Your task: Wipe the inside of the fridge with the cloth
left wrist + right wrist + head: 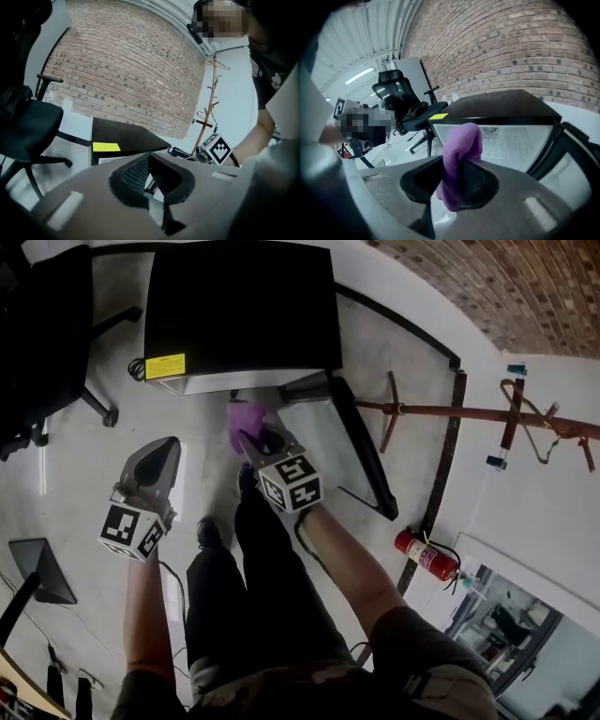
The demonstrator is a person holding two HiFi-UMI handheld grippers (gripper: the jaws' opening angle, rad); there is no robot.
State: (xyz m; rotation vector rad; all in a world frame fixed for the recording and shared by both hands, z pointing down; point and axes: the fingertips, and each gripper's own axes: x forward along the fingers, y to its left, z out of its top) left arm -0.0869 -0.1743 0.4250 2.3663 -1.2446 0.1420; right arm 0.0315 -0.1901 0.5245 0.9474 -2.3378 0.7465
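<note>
Room: pale, glossy floor (84,465); brick wall (506,287) with a white wall adjoining it and a dark strip along the base.

A black fridge (239,306) stands on the floor. There is a yellow sticker (165,366) at its front top corner. The fridge door (354,451) is swung open to the person's right. The right gripper view shows a white interior (520,136) with a printed label on the back wall; the print is too small to read.

Other items:
- Black office chair (42,334), left of the fridge.
- Wooden coat stand (469,412), by the white wall.
- Red fire extinguisher (427,557), low on that wall.

Right tongs (251,435): clenched on a purple cloth (246,416). The cloth sits bunched between the pads and stands up past the tips, as the right gripper view shows. It is held just in front of the open fridge, at the lower edge of the opening. Whether it touches the interior cannot be told.

Left tongs (169,446): tips closed together with nothing between them. They are held over the floor, left of the right tongs and in front of the fridge's left corner, apart from the cloth.

The person's legs (234,596), in dark trousers, stand directly below the camera.
</note>
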